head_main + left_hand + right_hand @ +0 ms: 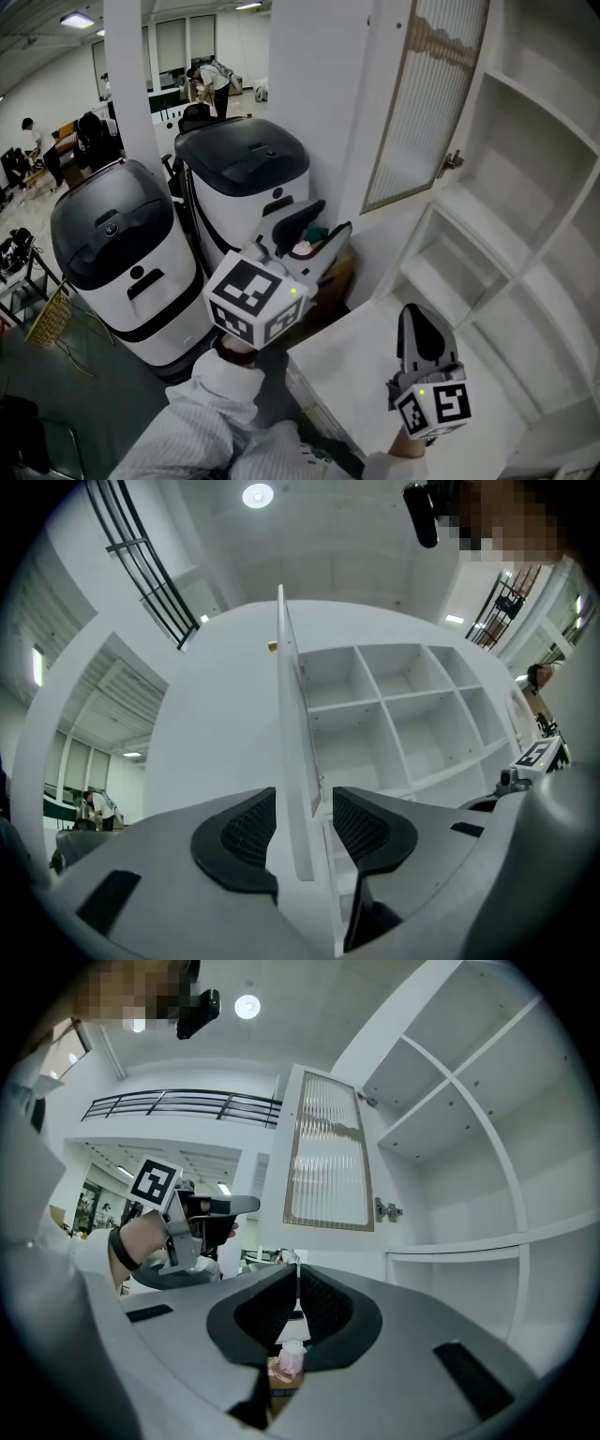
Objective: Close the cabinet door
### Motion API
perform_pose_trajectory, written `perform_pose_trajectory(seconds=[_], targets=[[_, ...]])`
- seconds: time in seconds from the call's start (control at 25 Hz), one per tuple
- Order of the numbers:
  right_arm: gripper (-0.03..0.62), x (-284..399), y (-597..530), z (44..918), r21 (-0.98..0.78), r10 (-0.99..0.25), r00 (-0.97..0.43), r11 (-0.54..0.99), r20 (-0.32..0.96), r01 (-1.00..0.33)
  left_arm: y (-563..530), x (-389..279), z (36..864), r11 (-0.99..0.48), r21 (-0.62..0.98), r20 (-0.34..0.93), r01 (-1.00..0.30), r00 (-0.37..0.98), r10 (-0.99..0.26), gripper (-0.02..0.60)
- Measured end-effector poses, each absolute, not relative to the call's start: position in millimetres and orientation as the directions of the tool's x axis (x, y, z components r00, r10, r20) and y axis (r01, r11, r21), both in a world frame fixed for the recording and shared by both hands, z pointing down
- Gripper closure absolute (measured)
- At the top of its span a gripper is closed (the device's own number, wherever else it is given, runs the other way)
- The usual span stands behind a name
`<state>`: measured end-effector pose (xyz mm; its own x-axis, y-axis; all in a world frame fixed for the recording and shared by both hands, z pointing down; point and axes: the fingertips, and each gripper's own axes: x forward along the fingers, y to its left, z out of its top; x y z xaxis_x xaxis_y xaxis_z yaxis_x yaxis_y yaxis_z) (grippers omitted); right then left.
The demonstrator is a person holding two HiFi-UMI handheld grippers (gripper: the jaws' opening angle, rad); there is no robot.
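The cabinet door [427,103], white-framed with a ribbed glass panel, stands swung open from the white shelf cabinet [534,197]; its hinge [452,161] shows on the right. My left gripper [333,216] is open, just left of and below the door's free edge. In the left gripper view the door [291,742] is edge-on, lined up between the jaws of that gripper [305,803], and the pads do not touch it. My right gripper [420,314] is shut and holds nothing, low in front of the shelves. The right gripper view shows the door [328,1162] above its jaws [298,1283].
Two white machines with black lids [112,244] [248,178] stand left of the cabinet, beside a white pillar [131,84]. A cardboard box [333,272] with small items sits behind my left gripper. A white counter [356,361] lies below. People work far back.
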<state>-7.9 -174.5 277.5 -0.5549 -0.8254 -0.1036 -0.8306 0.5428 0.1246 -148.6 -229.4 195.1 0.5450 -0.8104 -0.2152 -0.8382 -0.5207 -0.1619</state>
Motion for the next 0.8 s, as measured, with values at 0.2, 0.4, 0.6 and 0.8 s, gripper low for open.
perform_pose_trajectory(seconds=[0.2,0.4,0.6,0.8], targets=[[0.577,-9,-181,280,0.129,-0.831,-0.549,0.537,-0.09,-0.834,-249,-142,195,-0.581,-0.155,-0.185,-0.799,0.602,-0.777,0.379],[0.577,-13,-190,282,0.133,-0.836,-0.544,0.532,-0.078,-0.836,-267,-137,192,-0.64,-0.133,-0.171,-0.757,0.654,-0.737,0.38],[0.577,-16,-198,283,0.131,-0.844,-0.532,0.521,-0.068,-0.843,-275,-131,193,-0.688,-0.118,-0.162,-0.716,0.697,-0.698,0.416],[0.577,-23,-207,290,0.111,-0.851,-0.523,0.515,-0.057,-0.85,-273,-126,193,-0.736,-0.098,-0.147,-0.67,0.741,-0.655,0.494]])
